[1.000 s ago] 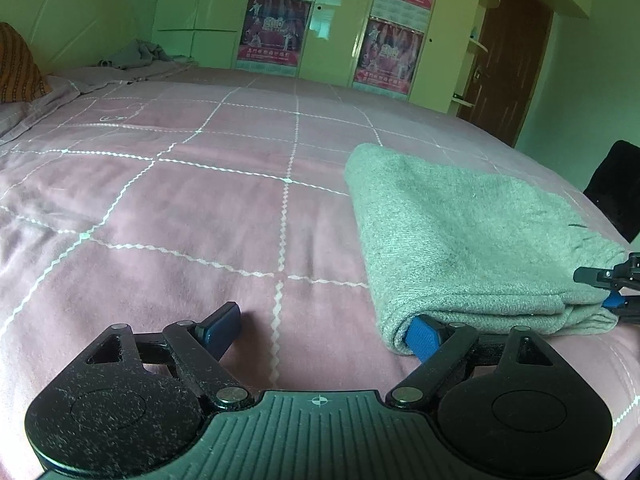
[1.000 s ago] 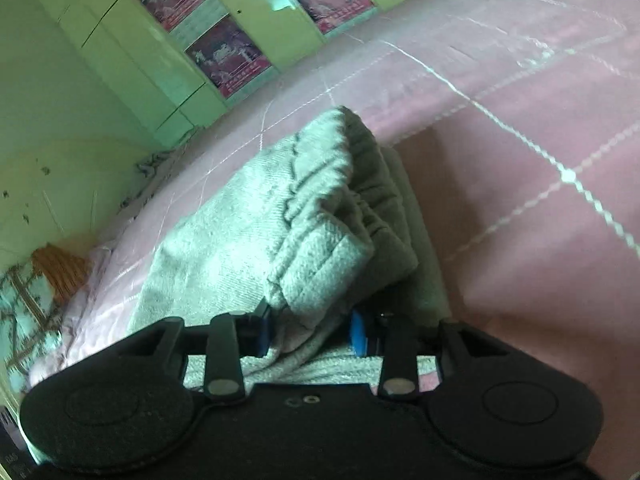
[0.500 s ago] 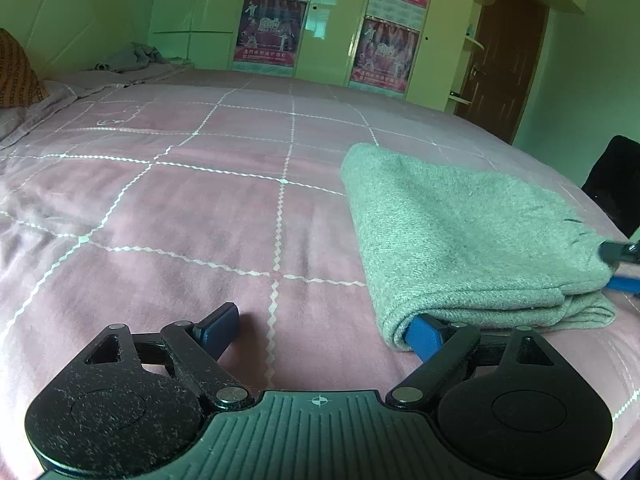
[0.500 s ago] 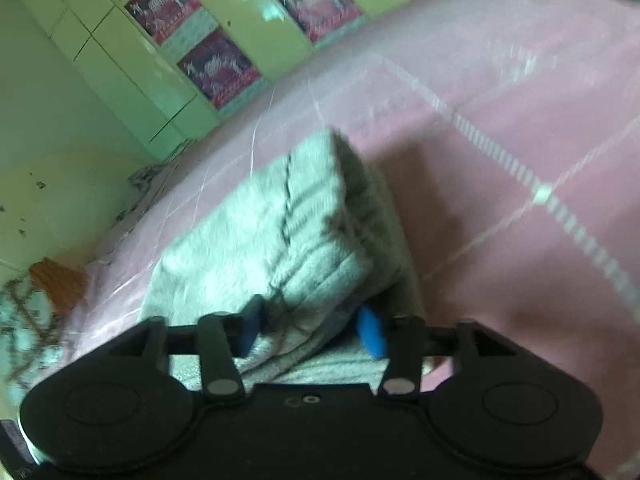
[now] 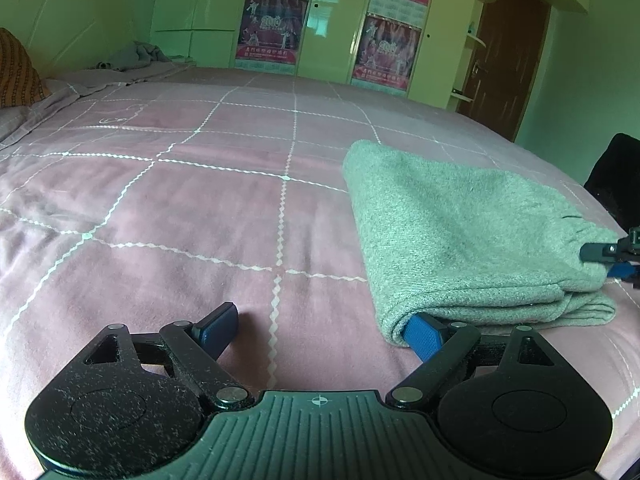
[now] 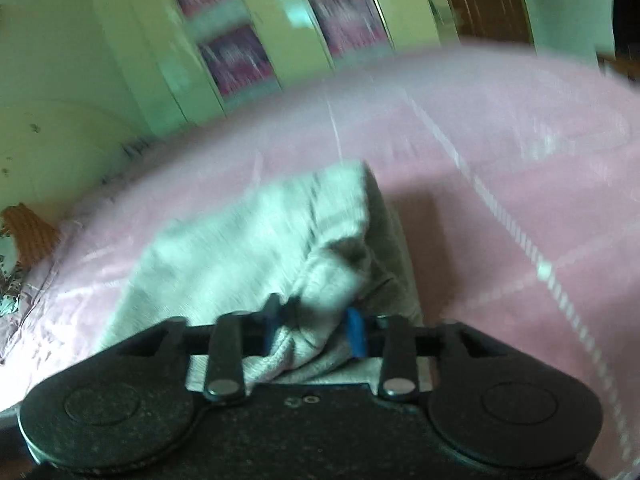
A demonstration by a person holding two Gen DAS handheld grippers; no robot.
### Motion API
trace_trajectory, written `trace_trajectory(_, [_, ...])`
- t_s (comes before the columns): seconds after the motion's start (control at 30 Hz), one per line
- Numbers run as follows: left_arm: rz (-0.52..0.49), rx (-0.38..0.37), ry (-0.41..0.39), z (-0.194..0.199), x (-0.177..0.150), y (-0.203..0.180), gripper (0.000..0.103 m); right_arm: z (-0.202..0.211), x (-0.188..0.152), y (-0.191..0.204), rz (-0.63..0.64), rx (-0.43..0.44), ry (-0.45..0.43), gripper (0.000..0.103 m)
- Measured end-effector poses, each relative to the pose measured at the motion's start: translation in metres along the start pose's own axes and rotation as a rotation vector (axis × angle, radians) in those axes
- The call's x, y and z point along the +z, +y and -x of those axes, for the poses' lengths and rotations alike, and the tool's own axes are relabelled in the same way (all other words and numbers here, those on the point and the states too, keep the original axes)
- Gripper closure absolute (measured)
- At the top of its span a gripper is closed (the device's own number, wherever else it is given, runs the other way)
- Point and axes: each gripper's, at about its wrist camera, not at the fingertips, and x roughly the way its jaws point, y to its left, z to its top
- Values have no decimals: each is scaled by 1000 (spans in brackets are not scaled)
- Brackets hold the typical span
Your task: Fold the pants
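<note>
The grey knit pants (image 5: 460,236) lie folded in a thick stack on the pink bed, at the right in the left wrist view. My left gripper (image 5: 320,328) is open at the near edge; its right blue fingertip (image 5: 422,334) is tucked under the stack's near left corner, and its left fingertip (image 5: 218,324) rests on bare bedspread. My right gripper (image 6: 314,330) has a bunched fold of the pants (image 6: 256,248) between its blue pads, which stand somewhat apart. The right wrist view is motion-blurred. The right gripper also shows at the far right of the left wrist view (image 5: 612,258), at the stack's right end.
The pink bedspread (image 5: 180,208) with white grid lines stretches far to the left and back. A patterned pillow (image 5: 18,68) and crumpled grey cloth (image 5: 136,56) lie at the far left. Wardrobes with posters (image 5: 272,28) and a brown door (image 5: 508,52) stand behind. A dark object (image 5: 616,176) sits at right.
My right gripper's pads have spread somewhat around the fold, and its view has swung and blurred. My left gripper has stayed open with one fingertip under the stack's corner.
</note>
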Motion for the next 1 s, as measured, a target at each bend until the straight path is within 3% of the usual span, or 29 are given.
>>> trace_trajectory(0.1, [-8,12,-4,0,-1,-1,15,7,5,2,20,38,-57,79])
trace_trajectory(0.2, [-13,12,-17,1,-1,-2,15,35,11,6,23,131,-208,80])
trace_trajectory(0.27, [-11,14,-8,-2,-2,-2,14,41,12,3,-1,141,-244,80])
trace_trajectory(0.33, [-17,10,-3,-3,-2,-3,13,22,1,-4,10,52,-176,80])
trace_trajectory(0.37, [-21,10,0,-3,-3,-4,13,3,-6,-16,-38,6,-90,81])
trace_trajectory(0.4, [-22,8,10,-4,-3,-4,12,-5,-11,-28,-93,11,-67,81])
trace_trajectory(0.6, [-34,15,6,-4,-4,-6,12,12,-8,-13,-4,11,-161,80])
trace_trajectory(0.73, [-35,17,10,-5,-4,-7,12,-8,-19,-24,-24,-10,-64,79])
trace_trajectory(1.0, [-38,21,12,-5,-3,-8,12,1,-17,-18,35,-12,-59,75])
